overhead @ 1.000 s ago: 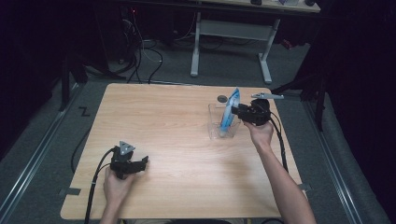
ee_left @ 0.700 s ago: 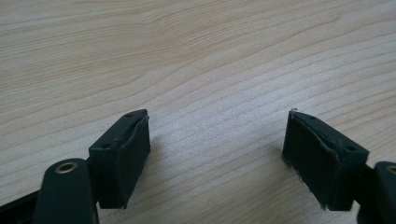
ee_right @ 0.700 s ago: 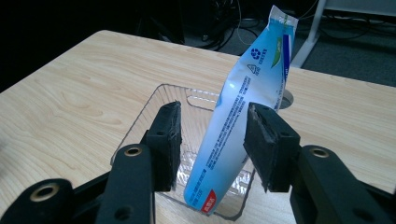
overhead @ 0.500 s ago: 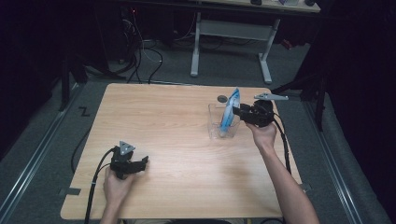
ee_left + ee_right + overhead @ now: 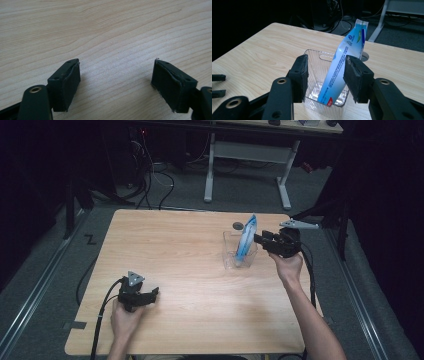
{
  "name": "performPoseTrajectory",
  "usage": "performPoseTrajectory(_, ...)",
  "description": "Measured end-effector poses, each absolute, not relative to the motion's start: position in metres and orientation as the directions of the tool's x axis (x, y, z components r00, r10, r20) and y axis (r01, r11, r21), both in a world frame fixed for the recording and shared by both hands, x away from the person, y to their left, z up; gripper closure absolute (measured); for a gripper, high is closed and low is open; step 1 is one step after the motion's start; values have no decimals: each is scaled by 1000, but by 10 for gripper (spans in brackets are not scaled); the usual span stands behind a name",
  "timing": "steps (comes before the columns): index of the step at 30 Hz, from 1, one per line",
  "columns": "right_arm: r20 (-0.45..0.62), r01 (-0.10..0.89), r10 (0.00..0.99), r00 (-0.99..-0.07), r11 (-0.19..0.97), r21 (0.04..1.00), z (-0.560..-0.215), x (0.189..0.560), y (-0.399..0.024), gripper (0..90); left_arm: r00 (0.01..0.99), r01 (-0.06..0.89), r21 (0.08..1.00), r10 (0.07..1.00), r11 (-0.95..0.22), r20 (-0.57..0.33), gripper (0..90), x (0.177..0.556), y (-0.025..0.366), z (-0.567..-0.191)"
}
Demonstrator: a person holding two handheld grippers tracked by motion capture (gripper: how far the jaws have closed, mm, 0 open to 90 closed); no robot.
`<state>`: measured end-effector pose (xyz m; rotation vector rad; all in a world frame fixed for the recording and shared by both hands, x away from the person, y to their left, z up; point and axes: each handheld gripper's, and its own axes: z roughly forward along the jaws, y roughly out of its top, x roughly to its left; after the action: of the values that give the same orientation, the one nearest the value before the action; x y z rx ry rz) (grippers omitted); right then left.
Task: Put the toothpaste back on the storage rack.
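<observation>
We see our right gripper (image 5: 259, 239) hanging just beside the far right edge of the table (image 5: 200, 330), its jaws pointing across at a clear plastic bin (image 5: 230, 254) that stands right in front of them. A blue-and-white pouch (image 5: 246, 241) stands tilted in that bin, its foot on the bin floor and its top leaning out past the rim. In the right gripper view the pouch (image 5: 342, 67) lies between our two pads (image 5: 300, 75), close against the right-hand one, with a wide gap to the left-hand one; the jaws have just been opening and stand about half apart, so we do not count the pouch as gripped. The bin's walls (image 5: 317, 62) sit below and ahead of the jaws, its near rim under the tips. Beyond the bin, a small round hole in the tabletop (image 5: 238, 226) lies near the far edge. Our left gripper (image 5: 152, 292) rests low on the near left part of the table, well apart from the bin, jaws spread wide over bare wood (image 5: 110, 37) with nothing between them. A broad stretch of open tabletop lies between the two grippers.
</observation>
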<state>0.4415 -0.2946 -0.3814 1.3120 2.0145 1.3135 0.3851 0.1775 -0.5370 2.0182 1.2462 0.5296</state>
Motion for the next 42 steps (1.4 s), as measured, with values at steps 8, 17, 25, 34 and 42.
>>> performPoseTrajectory(8,177,488,865,-470,88,868,-380,432,-303,542,454,606,739,891,-295,-17,234,385,178,-537)
performPoseTrajectory(17,192,482,867,-460,63,874,-381,424,-313,542,454,606,739,891,-295,-17,235,385,178,-537)
performPoseTrajectory(25,211,466,860,-465,36,884,-380,413,-321,539,455,606,738,891,-295,-17,234,385,178,-537)
performPoseTrajectory(34,245,467,847,-472,4,884,-384,404,-328,525,454,606,739,891,-295,-17,234,385,178,-537)
performPoseTrajectory(42,248,462,845,-474,-1,887,-389,394,-332,522,454,606,739,891,-295,-17,234,385,178,-537)
